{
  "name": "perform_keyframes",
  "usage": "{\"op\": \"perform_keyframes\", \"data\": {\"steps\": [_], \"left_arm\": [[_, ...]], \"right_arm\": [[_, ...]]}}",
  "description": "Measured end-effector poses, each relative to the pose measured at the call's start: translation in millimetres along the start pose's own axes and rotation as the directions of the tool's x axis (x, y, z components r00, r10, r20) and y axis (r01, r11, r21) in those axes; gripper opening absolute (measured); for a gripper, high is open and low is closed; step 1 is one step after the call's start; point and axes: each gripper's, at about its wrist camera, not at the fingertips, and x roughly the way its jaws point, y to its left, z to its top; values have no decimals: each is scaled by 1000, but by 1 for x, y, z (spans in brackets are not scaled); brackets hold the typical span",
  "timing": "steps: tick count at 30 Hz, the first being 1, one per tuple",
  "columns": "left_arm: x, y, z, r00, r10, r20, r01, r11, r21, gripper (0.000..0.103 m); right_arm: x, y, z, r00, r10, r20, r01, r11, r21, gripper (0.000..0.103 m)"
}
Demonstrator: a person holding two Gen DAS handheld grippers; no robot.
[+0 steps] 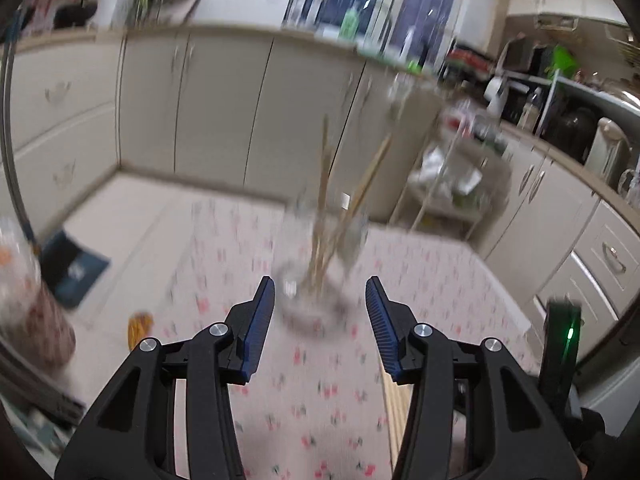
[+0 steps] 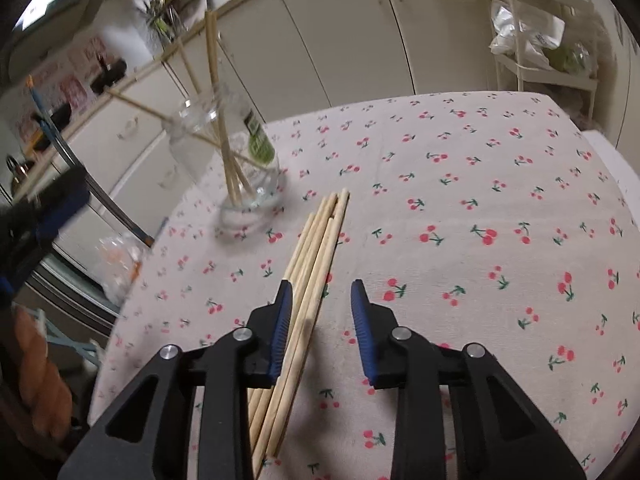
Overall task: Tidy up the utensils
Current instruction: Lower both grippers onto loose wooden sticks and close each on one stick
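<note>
a loose bundle of pale wooden chopsticks [image 2: 308, 280] lies flat on the table [image 2: 480, 208], thin round sticks running side by side, their far ends fanned slightly toward a clear glass jar [image 2: 240, 152]. the jar stands upright just beyond them, with a green label on its side, and holds several more chopsticks leaning out at angles. the table wears a soft cloth printed with small red cherries. the right hand-held gripper [image 2: 320, 300] hangs over the bundle, jaws partly apart, the sticks beside its left pad but not pinched. the left hand-held gripper [image 1: 320, 300] faces the blurred jar, jaws apart and empty.
</note>
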Motion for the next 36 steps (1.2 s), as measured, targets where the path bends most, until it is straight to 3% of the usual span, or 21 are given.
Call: {"op": "perform_keyframes", "data": {"steps": [5, 11, 13, 24, 29, 36], "left_arm": [[41, -1, -30, 989, -12, -149, 10, 1000, -16, 47], [98, -27, -49, 957, 7, -290, -3, 1000, 14, 47], [110, -39, -53, 955, 34, -296, -19, 998, 54, 47], [129, -67, -42, 949, 69, -307, -31, 991, 128, 47], [134, -72, -41, 943, 145, -299, -92, 979, 184, 47], [135, -66, -38, 934, 179, -308, -119, 972, 205, 48]], "right_arm": [[9, 8, -1, 996, -90, -17, 88, 992, -93, 24], [-1, -13, -1, 990, -132, -39, 128, 988, -88, 18], [-6, -22, -3, 990, -132, -45, 129, 989, -79, 10], [-8, -36, 2, 996, -70, -57, 69, 997, -27, 10], [-9, -36, 3, 996, -64, -58, 63, 998, -22, 10], [-6, -30, 16, 996, -82, -38, 80, 996, -50, 15]]}}
